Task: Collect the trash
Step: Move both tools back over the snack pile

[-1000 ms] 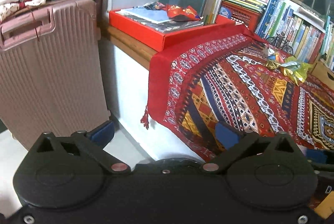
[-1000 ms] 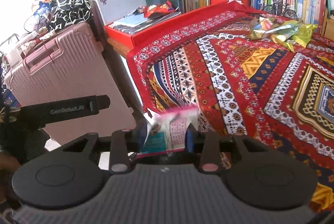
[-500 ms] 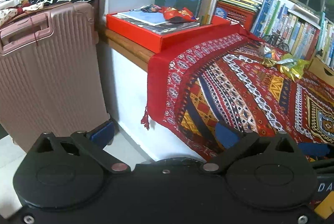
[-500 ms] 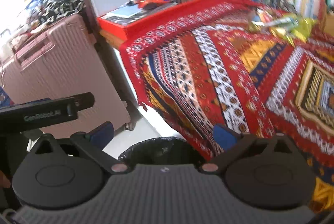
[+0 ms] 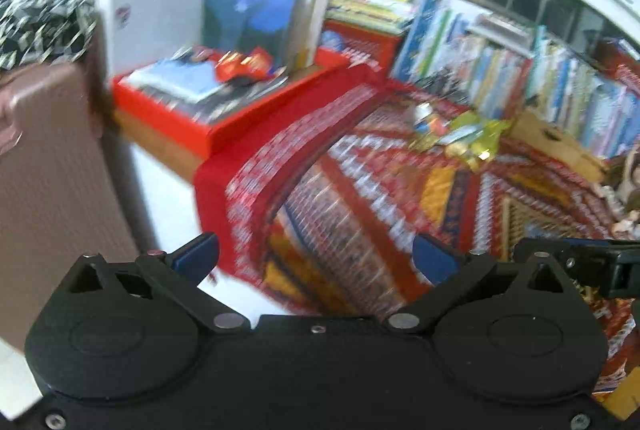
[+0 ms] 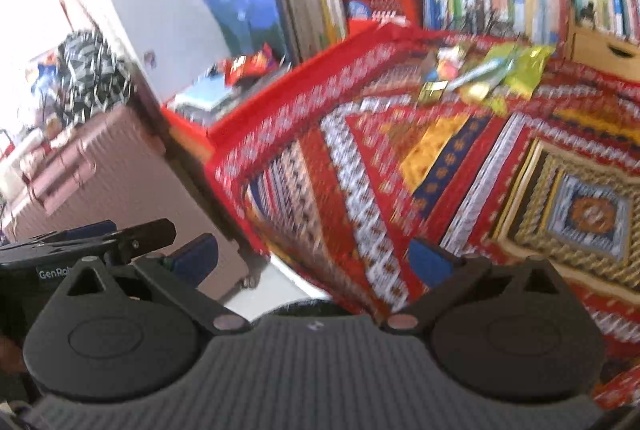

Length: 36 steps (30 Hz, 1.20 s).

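Now the crumpled pink wrapper gripped a second ago is gone from the right gripper (image 6: 312, 254), whose jaws have just been opening and are spread wide with nothing between them. More wrappers (image 6: 484, 73) are left on the patterned cloth (image 6: 400, 169). The left gripper (image 5: 316, 254) is likewise seen spread, empty.
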Each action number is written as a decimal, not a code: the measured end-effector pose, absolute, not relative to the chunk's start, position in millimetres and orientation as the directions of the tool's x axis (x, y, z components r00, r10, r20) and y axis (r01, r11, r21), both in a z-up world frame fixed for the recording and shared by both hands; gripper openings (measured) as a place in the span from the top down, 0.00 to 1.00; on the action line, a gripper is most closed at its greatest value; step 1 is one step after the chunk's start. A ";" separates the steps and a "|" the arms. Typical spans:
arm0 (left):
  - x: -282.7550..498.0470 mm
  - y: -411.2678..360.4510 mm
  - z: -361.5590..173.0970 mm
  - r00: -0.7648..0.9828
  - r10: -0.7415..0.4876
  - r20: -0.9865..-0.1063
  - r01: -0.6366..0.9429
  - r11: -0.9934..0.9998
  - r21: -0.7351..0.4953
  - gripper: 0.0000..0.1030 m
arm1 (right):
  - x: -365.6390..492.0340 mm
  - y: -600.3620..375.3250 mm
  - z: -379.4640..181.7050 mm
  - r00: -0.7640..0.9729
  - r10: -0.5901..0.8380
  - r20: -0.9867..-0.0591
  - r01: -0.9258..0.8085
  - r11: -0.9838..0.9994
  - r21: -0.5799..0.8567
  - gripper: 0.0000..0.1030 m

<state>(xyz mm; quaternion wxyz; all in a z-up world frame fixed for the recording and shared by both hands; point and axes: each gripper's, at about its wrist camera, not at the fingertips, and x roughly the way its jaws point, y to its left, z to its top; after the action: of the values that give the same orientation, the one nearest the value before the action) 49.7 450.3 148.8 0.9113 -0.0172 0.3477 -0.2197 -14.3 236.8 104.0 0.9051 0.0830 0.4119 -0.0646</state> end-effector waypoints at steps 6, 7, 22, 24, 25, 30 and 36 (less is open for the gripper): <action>77.3 404.8 200.2 0.607 -0.547 -0.576 0.519 0.823 -0.233 0.00 | -1.5 197.6 161.8 0.715 -0.118 -0.689 0.245 0.965 0.089 0.00; 81.2 396.4 207.5 0.607 -0.560 -0.564 0.534 0.813 -0.233 0.00 | 1.7 189.7 170.7 0.726 -0.131 -0.675 0.253 0.964 0.085 0.00; 186.6 210.1 234.2 0.610 -0.609 -0.507 0.616 0.767 -0.179 0.00 | 94.6 54.7 208.2 0.747 -0.260 -0.611 0.302 0.953 -0.037 0.00; 202.0 192.2 219.5 0.607 -0.599 -0.523 0.610 0.772 -0.176 0.00 | 107.9 36.5 197.3 0.730 -0.273 -0.626 0.305 0.951 -0.058 0.00; 210.6 182.2 209.9 0.601 -0.590 -0.539 0.606 0.776 -0.173 0.00 | 114.1 27.8 190.4 0.722 -0.278 -0.633 0.302 0.950 -0.073 0.00; 240.7 138.7 154.6 0.568 -0.538 -0.623 0.615 0.780 -0.113 0.00 | 136.0 -4.9 149.5 0.677 -0.276 -0.682 0.255 0.958 -0.134 0.00; 255.1 107.0 96.2 0.596 -0.480 -0.644 0.664 0.745 0.059 0.05 | 155.0 -31.1 101.3 0.620 -0.244 -0.746 0.219 0.966 -0.134 0.00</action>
<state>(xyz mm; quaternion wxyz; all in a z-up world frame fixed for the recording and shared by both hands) 255.1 107.0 96.2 0.8809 0.1482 0.3109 -0.3246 155.0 -31.1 101.3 0.8999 -0.0149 0.4164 -0.1288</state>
